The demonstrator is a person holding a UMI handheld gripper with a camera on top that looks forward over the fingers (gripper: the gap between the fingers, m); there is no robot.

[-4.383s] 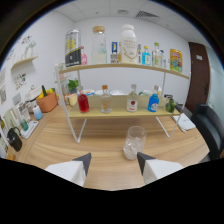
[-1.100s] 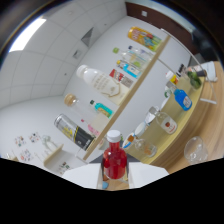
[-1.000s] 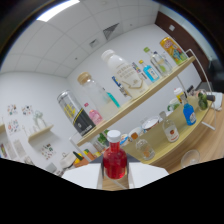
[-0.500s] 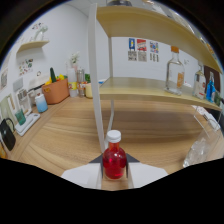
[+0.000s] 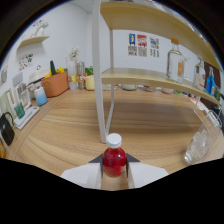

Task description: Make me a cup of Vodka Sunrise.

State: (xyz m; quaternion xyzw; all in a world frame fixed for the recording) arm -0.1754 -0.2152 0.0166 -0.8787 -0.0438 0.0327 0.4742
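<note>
The claw [image 5: 114, 169] is clamped tight on a small red bottle [image 5: 114, 159] with a white cap, above the wooden table [image 5: 145, 120]. A clear glass [image 5: 198, 144] stands nearby, beside the shelf [image 5: 150, 77].

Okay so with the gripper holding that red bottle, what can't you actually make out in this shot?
- Red bottle, gripper view: its base is hidden by the gripper fingers pressed on both sides, so whether it rests on the table is unclear.
- Clear bottle on the shelf: label too small to read.
- Glass beside the fingers: contents cannot be told.
- Blue bottle: partly cut off by the view's dark rim.
</note>
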